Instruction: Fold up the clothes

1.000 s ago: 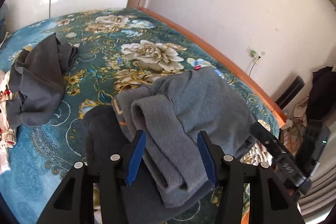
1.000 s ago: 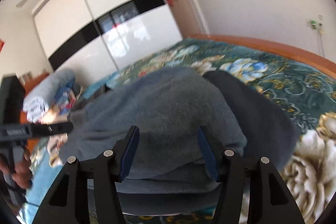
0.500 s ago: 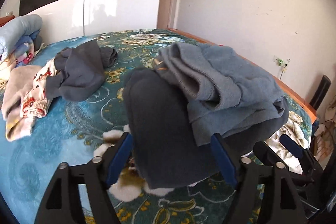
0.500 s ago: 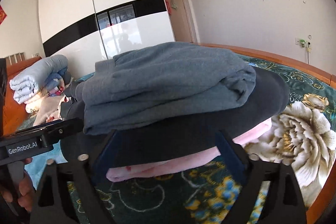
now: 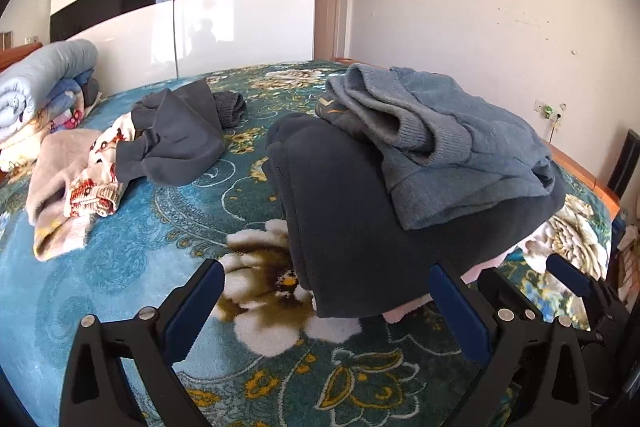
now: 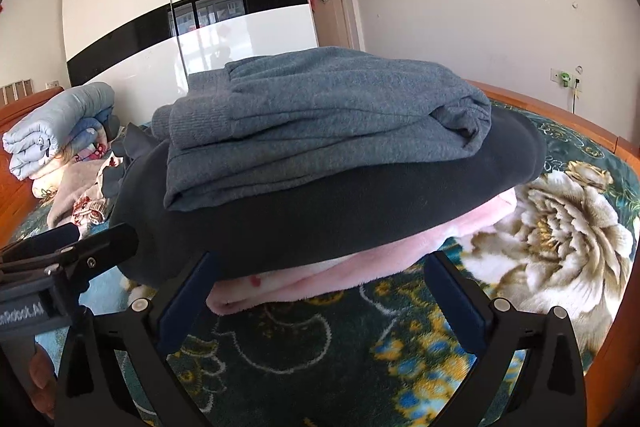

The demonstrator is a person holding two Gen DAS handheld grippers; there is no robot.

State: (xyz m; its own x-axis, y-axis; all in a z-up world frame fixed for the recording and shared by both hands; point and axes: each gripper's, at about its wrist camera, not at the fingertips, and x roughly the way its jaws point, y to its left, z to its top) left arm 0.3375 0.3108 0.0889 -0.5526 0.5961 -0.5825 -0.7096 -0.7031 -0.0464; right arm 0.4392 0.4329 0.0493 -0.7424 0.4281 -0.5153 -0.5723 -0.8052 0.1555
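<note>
A folded blue-grey sweater (image 5: 460,147) (image 6: 320,115) lies on top of a stack on the bed. Under it are a dark fleece garment (image 5: 340,211) (image 6: 320,223) and, at the bottom, a pink one (image 6: 312,283) (image 5: 404,311). My left gripper (image 5: 324,269) faces the stack's near corner and its jaws are opening. The dark garment's edge shows between the tips, and no pad touches it. My right gripper (image 6: 320,259) faces the long side, jaws also opening, with the pink edge between the tips untouched.
A loose heap lies at the far left: a dark grey garment (image 5: 176,139) over beige and patterned pieces (image 5: 64,171). Rolled quilts (image 5: 40,79) sit by the headboard. The wooden bed edge (image 6: 612,311) runs along the right. The floral bedspread (image 5: 160,247) lies bare in front.
Both grippers held the sweater between narrower jaws; they have let it go onto the stack, widened, and drawn back and lower, so the whole stack now shows.
</note>
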